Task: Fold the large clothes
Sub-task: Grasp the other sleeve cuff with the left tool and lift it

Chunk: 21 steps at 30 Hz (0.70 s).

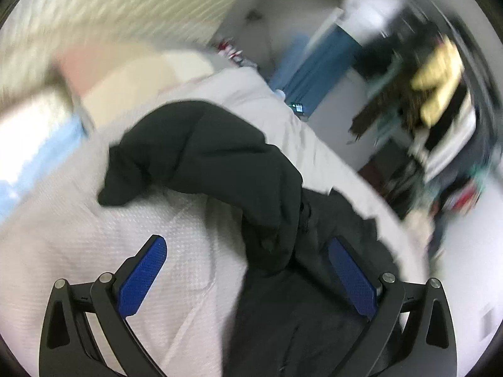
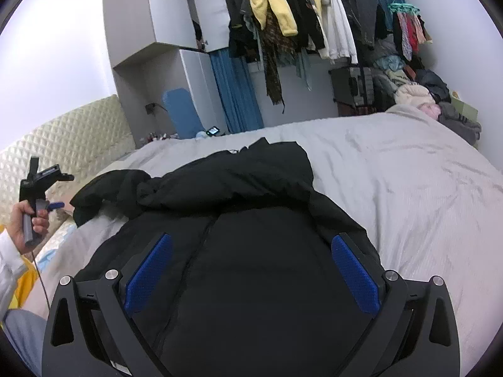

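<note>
A black puffer jacket (image 2: 251, 251) lies front-up on the light grey bed (image 2: 408, 188), its zip running down the middle and its hood and one sleeve (image 2: 107, 191) bunched toward the left. My right gripper (image 2: 251, 245) hovers open just above the jacket's chest, blue pads wide apart. In the blurred left wrist view the jacket (image 1: 220, 157) is a dark heap, with my left gripper (image 1: 248, 245) open over its edge and the bedspread (image 1: 94, 235). The left gripper (image 2: 55, 204) also shows at the far left of the right wrist view, held in a hand (image 2: 28, 223) off the bed's side.
A quilted cream headboard (image 2: 72, 144) stands at the left. Beyond the bed are a grey wardrobe (image 2: 151, 31), blue curtain (image 2: 235, 94), a rail of hanging clothes (image 2: 314, 15) and piled clothes (image 2: 424, 94) at the right. A phone (image 2: 213, 131) sits by the bed's far edge.
</note>
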Each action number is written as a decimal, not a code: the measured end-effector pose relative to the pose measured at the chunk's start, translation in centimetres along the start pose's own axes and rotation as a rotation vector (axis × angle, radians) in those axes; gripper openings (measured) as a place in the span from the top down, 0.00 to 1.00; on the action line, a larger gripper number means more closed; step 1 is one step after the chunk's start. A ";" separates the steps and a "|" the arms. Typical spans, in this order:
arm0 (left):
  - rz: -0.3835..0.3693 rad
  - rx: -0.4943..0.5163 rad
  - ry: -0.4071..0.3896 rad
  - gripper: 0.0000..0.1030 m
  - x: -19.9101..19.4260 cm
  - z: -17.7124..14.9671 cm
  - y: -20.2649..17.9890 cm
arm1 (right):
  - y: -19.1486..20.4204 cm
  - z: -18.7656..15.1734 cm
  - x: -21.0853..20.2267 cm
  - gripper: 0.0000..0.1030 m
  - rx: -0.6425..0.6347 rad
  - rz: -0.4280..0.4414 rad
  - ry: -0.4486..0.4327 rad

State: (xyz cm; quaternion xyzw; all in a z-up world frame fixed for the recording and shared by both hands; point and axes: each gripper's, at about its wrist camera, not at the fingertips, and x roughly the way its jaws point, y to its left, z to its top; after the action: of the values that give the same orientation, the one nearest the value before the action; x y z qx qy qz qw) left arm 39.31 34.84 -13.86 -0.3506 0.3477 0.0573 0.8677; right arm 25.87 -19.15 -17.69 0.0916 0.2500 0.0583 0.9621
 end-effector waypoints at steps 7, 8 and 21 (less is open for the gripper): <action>-0.183 -0.324 0.015 0.00 5.2 2.9 8.4 | 0.5 0.0 1.8 0.01 0.006 -0.030 0.032; -0.220 -0.385 0.007 0.00 6.1 3.1 9.8 | 0.6 0.0 2.0 0.01 0.005 -0.038 0.032; -0.299 -0.691 -0.251 0.01 10.8 5.3 17.4 | 1.3 0.1 6.0 0.01 0.025 -0.083 0.050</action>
State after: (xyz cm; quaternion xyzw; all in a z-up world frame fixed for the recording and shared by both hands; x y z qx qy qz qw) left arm 44.46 49.66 -28.01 -0.6589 0.1441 0.0862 0.7333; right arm 31.07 -16.90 -20.12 0.0915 0.2784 0.0176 0.9559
